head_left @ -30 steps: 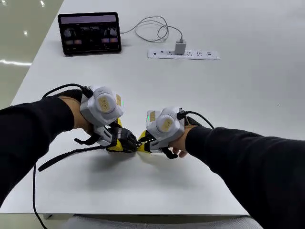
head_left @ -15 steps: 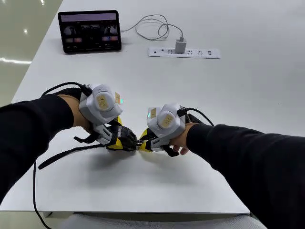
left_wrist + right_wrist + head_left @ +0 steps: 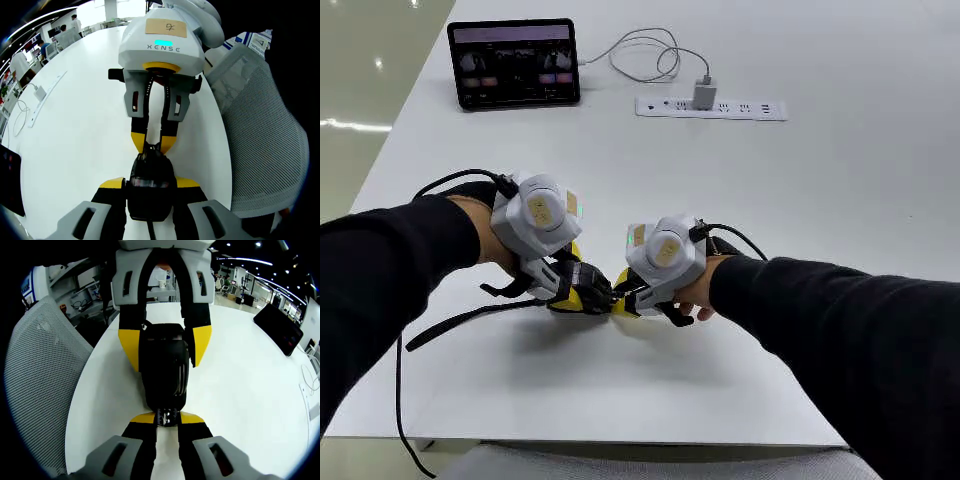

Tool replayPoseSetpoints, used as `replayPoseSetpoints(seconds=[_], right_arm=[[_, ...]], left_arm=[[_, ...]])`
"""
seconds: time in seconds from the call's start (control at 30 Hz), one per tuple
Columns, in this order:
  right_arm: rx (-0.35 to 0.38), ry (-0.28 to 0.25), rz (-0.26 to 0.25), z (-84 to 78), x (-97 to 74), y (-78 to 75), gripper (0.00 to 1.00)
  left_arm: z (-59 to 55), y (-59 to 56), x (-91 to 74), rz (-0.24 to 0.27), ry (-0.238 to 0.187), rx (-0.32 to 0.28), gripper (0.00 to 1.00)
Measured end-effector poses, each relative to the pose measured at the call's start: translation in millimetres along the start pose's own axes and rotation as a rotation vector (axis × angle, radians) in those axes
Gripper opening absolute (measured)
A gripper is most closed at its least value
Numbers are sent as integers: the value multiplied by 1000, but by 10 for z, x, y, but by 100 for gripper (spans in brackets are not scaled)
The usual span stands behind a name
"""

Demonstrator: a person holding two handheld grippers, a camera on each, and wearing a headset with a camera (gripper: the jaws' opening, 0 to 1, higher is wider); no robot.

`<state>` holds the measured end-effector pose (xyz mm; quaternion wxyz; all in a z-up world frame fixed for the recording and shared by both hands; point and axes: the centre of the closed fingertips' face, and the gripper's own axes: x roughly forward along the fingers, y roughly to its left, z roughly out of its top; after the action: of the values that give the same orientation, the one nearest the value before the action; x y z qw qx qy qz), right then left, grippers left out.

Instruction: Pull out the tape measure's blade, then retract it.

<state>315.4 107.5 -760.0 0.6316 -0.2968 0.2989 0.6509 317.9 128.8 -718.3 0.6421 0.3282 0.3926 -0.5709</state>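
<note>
Tape measure (image 3: 588,288) near the front edge of the smooth white workbench (image 3: 800,200), held between two grippers that meet tip to tip; left gripper (image 3: 150,182) closed on the black, rounded casing, yellow pads (image 3: 112,183) pressing its sides; right gripper (image 3: 167,418) pinched shut on the small metal hook (image 3: 168,415) at the blade's end, which sits right at the casing mouth; any drawn length of blade is hidden by the jaws. Grey mesh chair back (image 3: 255,125) beyond the bench edge; tablet (image 3: 515,62), white power strip (image 3: 712,108) and looped cable (image 3: 645,55) at the far side.
</note>
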Motion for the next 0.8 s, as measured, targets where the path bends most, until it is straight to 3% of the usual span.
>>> replayPoseSetpoints(seconds=[0.1, 0.8], right_arm=[[-21, 10, -1, 0, -4, 2, 10], [13, 12, -12, -117, -82, -23, 10]], left_arm=[[-2, 0, 0, 2, 3, 2, 31], [-5, 0, -4, 9, 6, 1, 31]])
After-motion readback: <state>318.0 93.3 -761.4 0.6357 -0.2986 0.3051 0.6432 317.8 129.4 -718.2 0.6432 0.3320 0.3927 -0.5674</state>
